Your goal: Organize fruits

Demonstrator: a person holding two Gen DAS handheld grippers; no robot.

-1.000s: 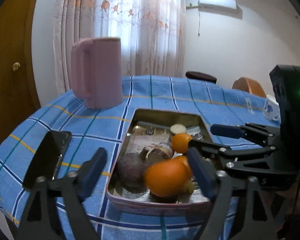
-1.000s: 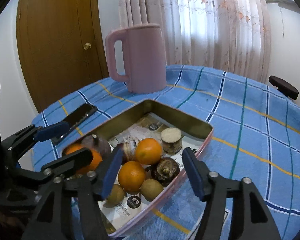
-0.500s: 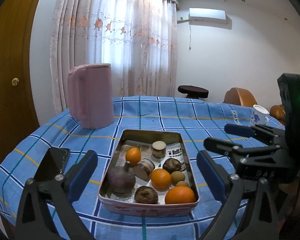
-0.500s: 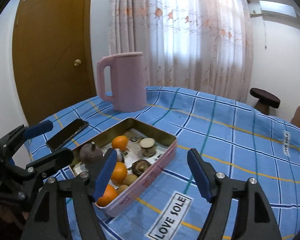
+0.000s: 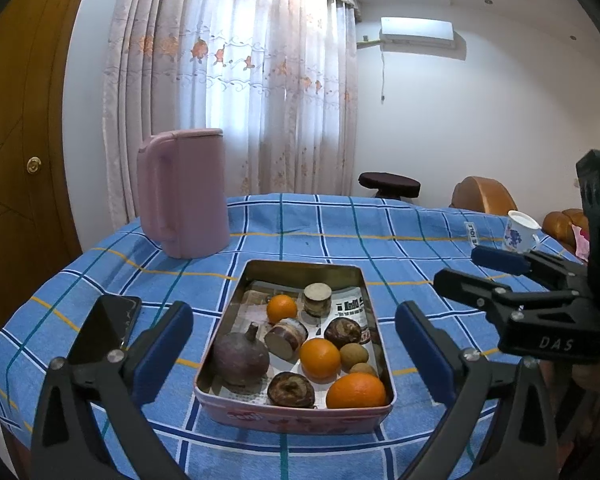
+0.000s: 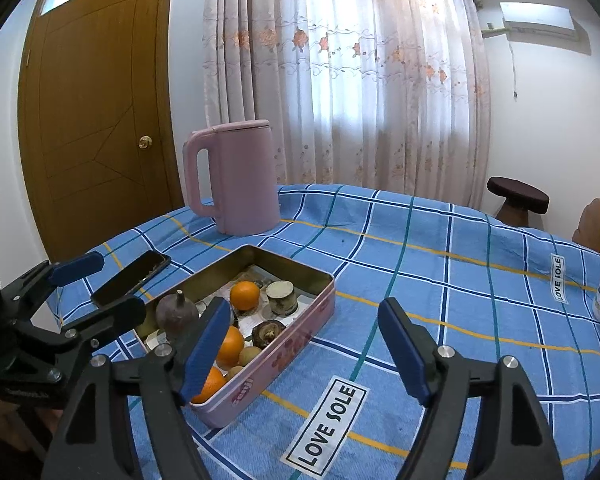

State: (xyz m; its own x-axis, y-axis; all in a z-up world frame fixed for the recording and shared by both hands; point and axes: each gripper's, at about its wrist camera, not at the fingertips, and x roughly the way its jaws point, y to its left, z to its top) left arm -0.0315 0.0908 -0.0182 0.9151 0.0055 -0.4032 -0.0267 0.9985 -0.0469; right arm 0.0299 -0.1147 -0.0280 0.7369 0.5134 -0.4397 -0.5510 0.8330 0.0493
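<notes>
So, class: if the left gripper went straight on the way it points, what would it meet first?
Probably the pink rectangular metal tin of fruit; the open left gripper frames it, though depth is unclear.

Bright curtained daylight, sharp focus, fisheye-warped edges.

The left gripper (image 5: pixel 294 346) fills the lower corners of its own view with matte black plastic arms shaped in open triangular frames. Each arm ends in a flat blue pad (image 5: pixel 162 350), and silver screws sit at the joints. The right gripper (image 6: pixel 300 348) has the same black frame, blue pads (image 6: pixel 404 346) and silver screws. Seen at the right edge of the left view, its black body bears pale raised letters reading "DAS".
</notes>
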